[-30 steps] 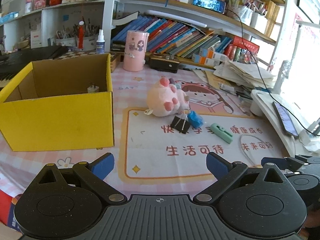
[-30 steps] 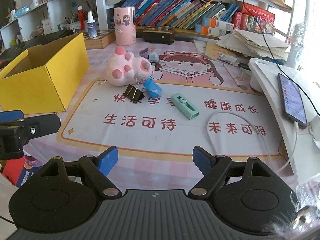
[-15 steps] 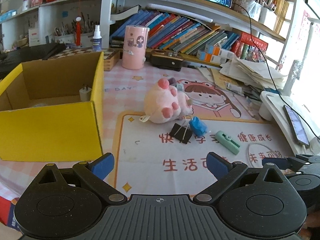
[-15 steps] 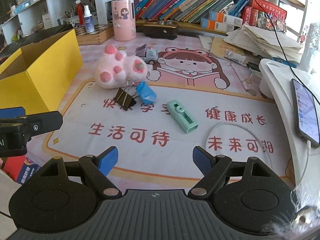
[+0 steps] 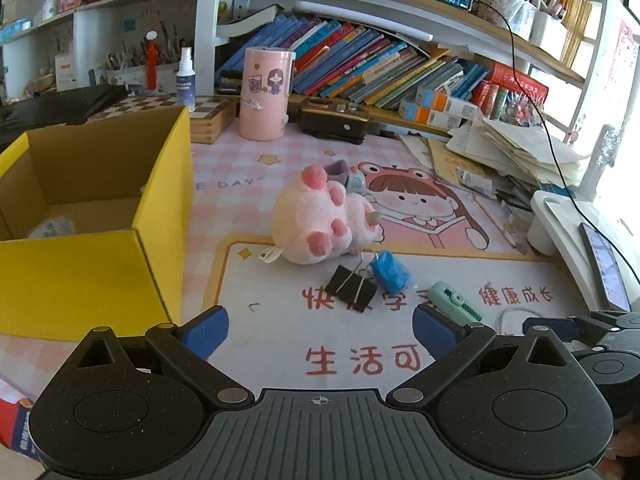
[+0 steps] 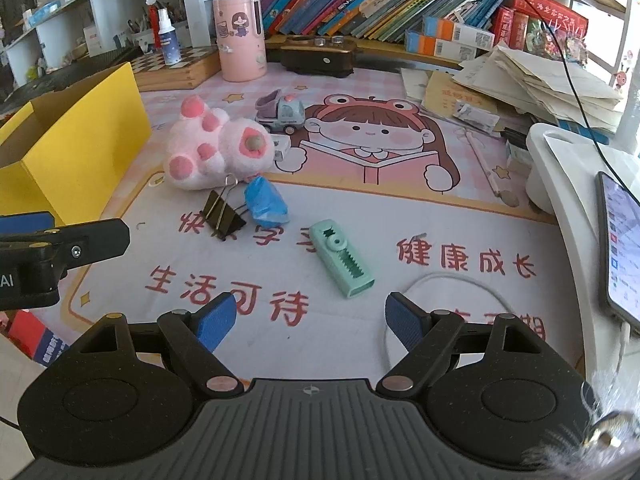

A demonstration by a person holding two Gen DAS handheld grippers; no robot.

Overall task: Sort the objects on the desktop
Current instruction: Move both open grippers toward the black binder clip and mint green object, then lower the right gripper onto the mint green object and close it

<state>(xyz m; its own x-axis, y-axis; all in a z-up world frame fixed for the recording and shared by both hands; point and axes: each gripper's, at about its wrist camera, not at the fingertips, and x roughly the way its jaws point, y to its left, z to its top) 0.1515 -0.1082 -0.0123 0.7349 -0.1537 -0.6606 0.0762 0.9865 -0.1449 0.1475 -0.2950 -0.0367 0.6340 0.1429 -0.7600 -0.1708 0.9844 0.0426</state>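
Two empty grippers over a mat of small things.
The left gripper [image 5: 320, 326] and right gripper [image 6: 306, 318] both stand wide apart, holding nothing. On the mat [image 6: 400, 216] lie one plush [image 6: 212, 148], one toy truck [image 6: 280, 112], one binder clip [image 6: 222, 212], one blue wad [image 6: 266, 202] and one green case [image 6: 342, 258]; one yellow box [image 5: 92, 216] stands at the left.

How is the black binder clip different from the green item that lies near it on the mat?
The black binder clip is dark, with wire handles, one of them raised; the green item is pale, longer and lies flat. The clip sits beside the blue bundle; the green item lies apart, alone. Both rest on the mat, untouched by either tool.
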